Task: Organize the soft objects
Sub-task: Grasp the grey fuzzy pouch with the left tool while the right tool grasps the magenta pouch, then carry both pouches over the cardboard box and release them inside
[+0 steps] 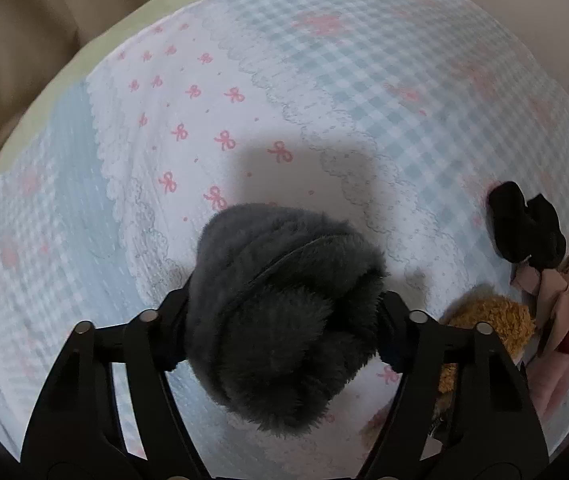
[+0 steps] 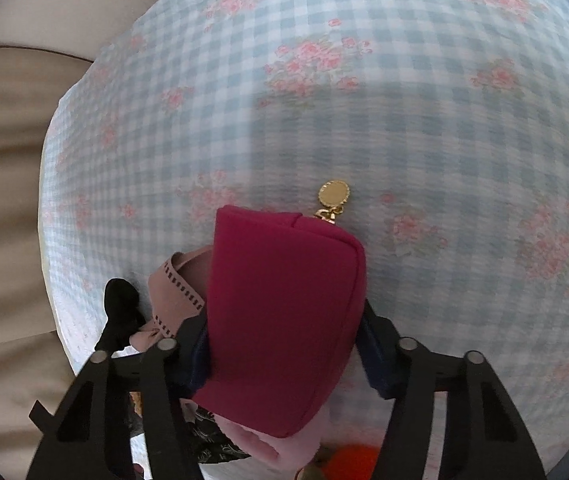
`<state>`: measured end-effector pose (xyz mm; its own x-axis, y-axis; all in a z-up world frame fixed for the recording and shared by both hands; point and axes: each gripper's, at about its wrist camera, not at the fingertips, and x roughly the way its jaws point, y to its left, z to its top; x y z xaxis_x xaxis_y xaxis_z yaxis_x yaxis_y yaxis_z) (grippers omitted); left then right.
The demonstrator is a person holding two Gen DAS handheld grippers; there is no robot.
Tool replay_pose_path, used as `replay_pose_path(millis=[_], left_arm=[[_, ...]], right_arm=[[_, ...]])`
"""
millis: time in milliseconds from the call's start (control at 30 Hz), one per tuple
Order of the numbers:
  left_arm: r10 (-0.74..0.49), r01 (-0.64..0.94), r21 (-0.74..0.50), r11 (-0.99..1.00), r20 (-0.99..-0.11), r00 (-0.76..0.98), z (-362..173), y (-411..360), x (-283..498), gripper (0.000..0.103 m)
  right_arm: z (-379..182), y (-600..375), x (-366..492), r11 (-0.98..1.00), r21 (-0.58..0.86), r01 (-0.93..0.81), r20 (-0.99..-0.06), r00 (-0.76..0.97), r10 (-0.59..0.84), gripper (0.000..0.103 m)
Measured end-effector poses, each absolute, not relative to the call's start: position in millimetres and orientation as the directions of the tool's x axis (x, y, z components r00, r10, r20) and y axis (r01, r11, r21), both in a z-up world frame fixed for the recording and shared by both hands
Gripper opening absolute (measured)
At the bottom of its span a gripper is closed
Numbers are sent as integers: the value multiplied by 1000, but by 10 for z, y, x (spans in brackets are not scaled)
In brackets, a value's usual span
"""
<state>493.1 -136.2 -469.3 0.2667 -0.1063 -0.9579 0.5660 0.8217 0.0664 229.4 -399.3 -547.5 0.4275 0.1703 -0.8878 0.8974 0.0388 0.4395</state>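
A dark grey fluffy earmuff, with long soft fur and a thin seam curving across its top, is pinched between the two black fingers of the left tool. It is held above a quilted bedspread, and a blocky shadow is cast on the cloth just beyond it.

A deep crimson fabric pouch, smooth and boxy with stitched edges, is gripped by the right tool, whose fingers are pressed against its two sides. A round gold zipper charm is seen at the pouch's far end, over the cloth.

Beside the pouch, a dusty pink strap with a row of dark slots and a black fabric piece are seen lying in a pile. In the left wrist view this pile is found toward the right edge of the bedspread: a black garment, pale pink fabric and an orange-brown woolly plush, touching one another.

The bedspread is patterned in pale blue and white gingham with pink flower clusters, and in one panel white with small pink bows bordered by printed lace scallops. A pale green edge is visible at its far left border. Tan upholstery is seen beyond the edge.
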Motion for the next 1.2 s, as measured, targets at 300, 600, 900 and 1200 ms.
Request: replay_pose_path(millis=[300,600,900,1200], left_arm=[[-125,565,59,823,-951,282,-4523,-1332,4817,54],[-176,544,31,838,-930,324,-3956,-1231,4568,54],[-256,489,-35,872,-883,394,-2911,-733,4036,54],[-277,401,-78,913,-839,469,-1980,96,3289,54]], right_arm=[[-5381,-4040,2095,18,476,879,-870,468,153,44],[-4887,-3994,2001,93,526,845,-849,516,116,44],[-3831,-3694,1838,312,587,747,-801,592,89,43],[-2854,-2968,1698,568,586,577,-771,614,172,43]])
